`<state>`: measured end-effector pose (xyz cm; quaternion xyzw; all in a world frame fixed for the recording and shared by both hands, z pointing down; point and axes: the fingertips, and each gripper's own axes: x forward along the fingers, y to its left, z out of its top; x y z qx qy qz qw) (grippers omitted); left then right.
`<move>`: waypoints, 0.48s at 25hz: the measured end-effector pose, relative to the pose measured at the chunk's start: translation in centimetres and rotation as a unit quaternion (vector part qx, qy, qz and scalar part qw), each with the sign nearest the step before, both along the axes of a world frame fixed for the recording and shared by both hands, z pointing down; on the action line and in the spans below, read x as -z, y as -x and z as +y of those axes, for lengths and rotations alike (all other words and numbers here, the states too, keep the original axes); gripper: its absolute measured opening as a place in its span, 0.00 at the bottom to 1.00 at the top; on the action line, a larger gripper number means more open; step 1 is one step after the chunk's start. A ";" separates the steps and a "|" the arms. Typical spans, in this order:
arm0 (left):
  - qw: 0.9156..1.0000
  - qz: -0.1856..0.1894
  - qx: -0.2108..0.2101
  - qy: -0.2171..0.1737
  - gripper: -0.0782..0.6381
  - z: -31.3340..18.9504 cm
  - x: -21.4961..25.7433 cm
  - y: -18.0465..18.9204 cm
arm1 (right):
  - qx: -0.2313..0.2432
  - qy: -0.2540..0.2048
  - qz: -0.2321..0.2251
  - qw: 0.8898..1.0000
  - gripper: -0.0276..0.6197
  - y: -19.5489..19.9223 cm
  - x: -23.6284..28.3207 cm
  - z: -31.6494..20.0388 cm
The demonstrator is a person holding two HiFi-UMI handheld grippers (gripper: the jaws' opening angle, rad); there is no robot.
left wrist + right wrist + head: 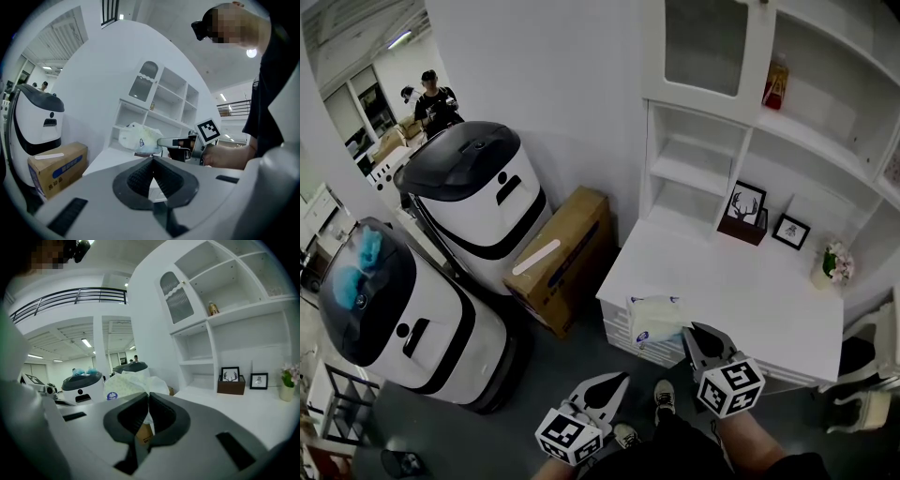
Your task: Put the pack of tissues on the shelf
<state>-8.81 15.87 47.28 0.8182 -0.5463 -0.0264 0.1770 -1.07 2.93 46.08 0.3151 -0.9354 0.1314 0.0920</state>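
The white shelf unit [787, 122] fills the wall ahead of me, with its open compartments above the white table [769, 300]. To my left, on the dark floor, stand two big white-and-black rounded machines, one near the wall [473, 202] and one closer to me [403, 319]. A cardboard box [562, 258] leans between the farther machine and the table's end.

My right claw [692, 333] is clamped on the pack of tissues [656, 319], pinching the crumpled wrapping at its near end. The pack is at the table's near left corner, well short of the shelf compartments. In the right gripper view the pack [129, 385] bulges up just beyond the closed jaws of the right claw [147, 397].

My left claw [614, 384] hangs lower, over the floor just off the table's edge. Its jaws are together with nothing between them, as the left gripper view shows [153, 161].

At the back of the table a framed deer picture [743, 208] sits on a brown box, a smaller frame [790, 230] stands beside it, and a little vase of flowers [832, 264] stands to the right.
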 end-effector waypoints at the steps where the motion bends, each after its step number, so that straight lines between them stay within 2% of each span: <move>1: 1.000 0.000 0.001 0.000 0.11 -0.3 0.0 0.1 | 0.001 -0.001 0.000 1.000 0.05 0.0 0.0 -0.2; 12: 1.000 -0.002 -0.003 0.006 0.11 -4.0 -0.3 -0.7 | -0.004 0.005 0.001 1.000 0.05 -1.2 -0.5 -3.2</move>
